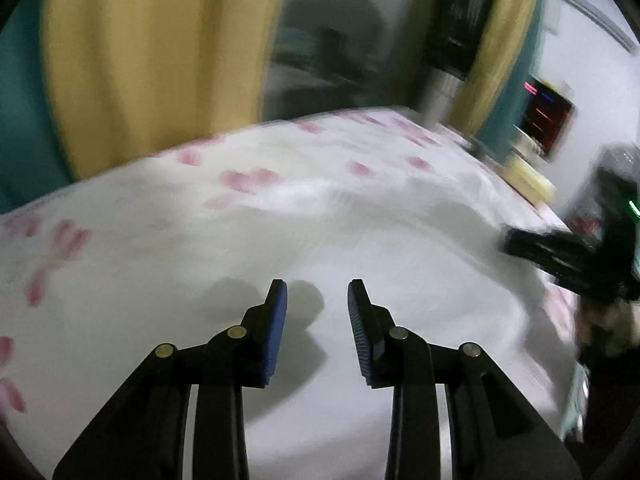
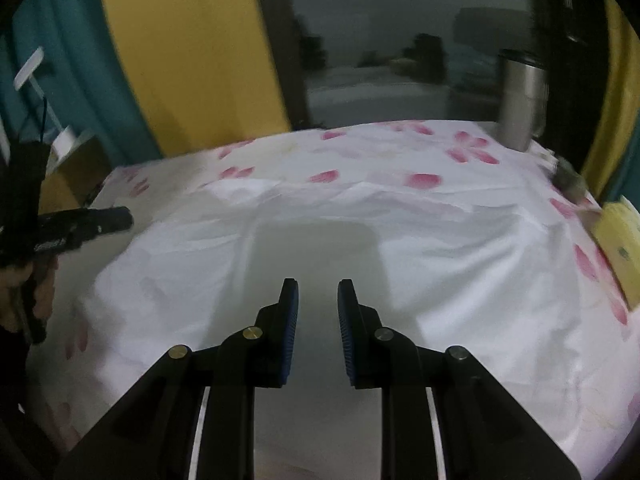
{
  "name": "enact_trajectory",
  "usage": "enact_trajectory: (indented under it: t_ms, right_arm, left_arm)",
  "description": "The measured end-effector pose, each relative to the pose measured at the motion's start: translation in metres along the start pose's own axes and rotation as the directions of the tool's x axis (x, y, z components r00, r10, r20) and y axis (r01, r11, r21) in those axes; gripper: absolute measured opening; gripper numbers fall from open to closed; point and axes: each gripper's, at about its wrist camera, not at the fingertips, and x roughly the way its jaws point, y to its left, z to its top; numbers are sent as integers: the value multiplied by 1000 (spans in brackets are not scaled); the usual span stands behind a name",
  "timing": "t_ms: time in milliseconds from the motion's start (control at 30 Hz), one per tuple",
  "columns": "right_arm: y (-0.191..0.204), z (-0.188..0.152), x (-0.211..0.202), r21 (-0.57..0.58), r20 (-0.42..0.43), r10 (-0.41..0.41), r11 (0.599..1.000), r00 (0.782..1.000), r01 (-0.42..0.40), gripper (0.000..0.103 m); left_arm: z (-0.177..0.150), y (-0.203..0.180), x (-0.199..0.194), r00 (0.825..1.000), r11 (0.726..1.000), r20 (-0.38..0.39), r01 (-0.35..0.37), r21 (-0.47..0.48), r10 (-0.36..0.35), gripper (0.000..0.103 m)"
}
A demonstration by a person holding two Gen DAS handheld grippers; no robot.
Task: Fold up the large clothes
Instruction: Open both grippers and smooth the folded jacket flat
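A white garment [image 1: 400, 240] [image 2: 440, 248] lies spread flat, lightly wrinkled, on a white sheet with pink flowers [image 1: 248, 178] [image 2: 472, 148]. My left gripper [image 1: 317, 284] hovers over the garment's near part, open, with nothing between its blue pads. The left wrist view is blurred by motion. My right gripper [image 2: 318, 282] hangs over the garment's middle, its jaws a narrow gap apart and empty. Each gripper shows in the other's view: the right one [image 1: 560, 256] at the garment's right edge, the left one [image 2: 100, 220] at its left edge, held by a hand [image 2: 24, 292].
A steel tumbler [image 2: 522, 100] [image 1: 440, 92] stands at the far right corner of the table. A yellow pad [image 2: 620, 248] [image 1: 528, 180] lies at the right edge. Yellow and teal curtains [image 2: 180, 60] hang behind, with a cardboard box [image 2: 72, 172] at the left.
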Motion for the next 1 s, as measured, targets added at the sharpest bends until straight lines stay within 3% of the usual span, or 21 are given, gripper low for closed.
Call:
enact_trajectory:
  t_ms: [167, 433, 600, 700, 767, 800, 1000]
  right_arm:
    - [12, -18, 22, -42, -86, -42, 998, 995, 38, 19]
    - [12, -28, 18, -44, -68, -53, 998, 996, 50, 20]
    - [11, -30, 5, -27, -52, -58, 998, 997, 57, 23]
    - [10, -33, -5, -20, -39, -55, 998, 998, 55, 34]
    - [11, -35, -12, -16, -29, -50, 999, 998, 50, 53]
    - [11, -36, -18, -12, -19, -45, 999, 999, 44, 56]
    - [11, -47, -38, -1, 1, -51, 999, 999, 51, 62]
  left_arm:
    - [-22, -11, 22, 997, 1000, -78, -18, -21, 16, 33]
    - [-32, -17, 23, 995, 996, -58, -83, 24, 84, 33]
    - [-33, -20, 15, 995, 997, -59, -80, -1, 80, 34]
    - [-36, -22, 9, 995, 997, -56, -78, -23, 76, 34]
    - [-39, -24, 4, 996, 996, -59, -73, -43, 71, 34]
    - [-40, -25, 1, 996, 996, -60, -71, -51, 68, 34]
    - [-47, -40, -14, 998, 997, -45, -42, -62, 40, 34]
